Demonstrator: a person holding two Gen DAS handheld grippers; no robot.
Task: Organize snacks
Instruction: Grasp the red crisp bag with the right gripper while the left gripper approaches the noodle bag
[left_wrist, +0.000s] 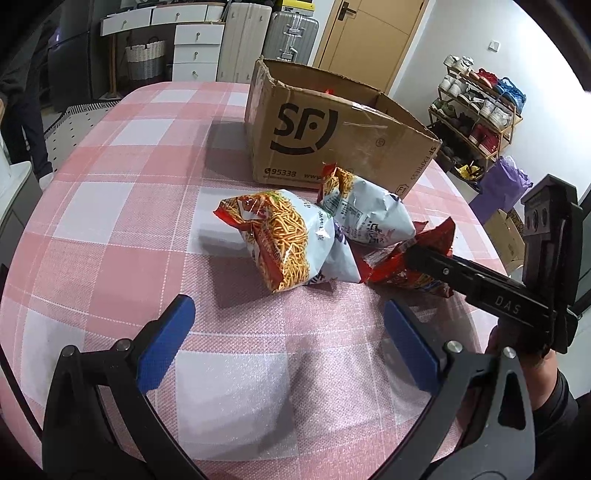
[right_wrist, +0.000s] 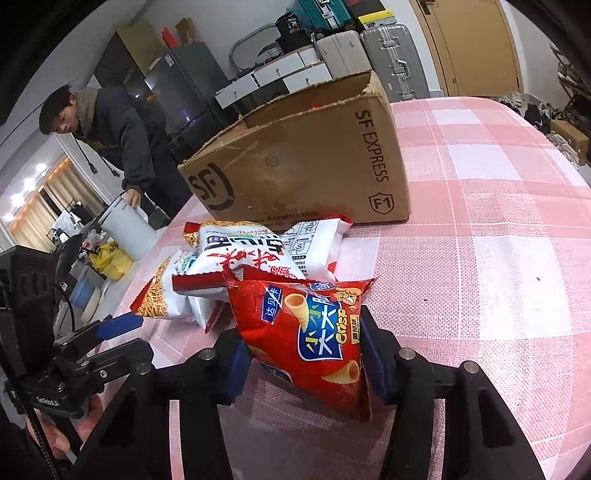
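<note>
The red bag is clamped between the pads of the right gripper, on the cloth in front of the box. Two white bags are piled between it and the box. The left gripper is held spread wide, nothing in it, nearer than the pile.

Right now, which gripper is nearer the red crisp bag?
Right. The right gripper has its blue pads on both sides of the red crisp bag, gripping it. The left gripper hangs open over bare tablecloth, short of the bags and apart from the red one.
</note>
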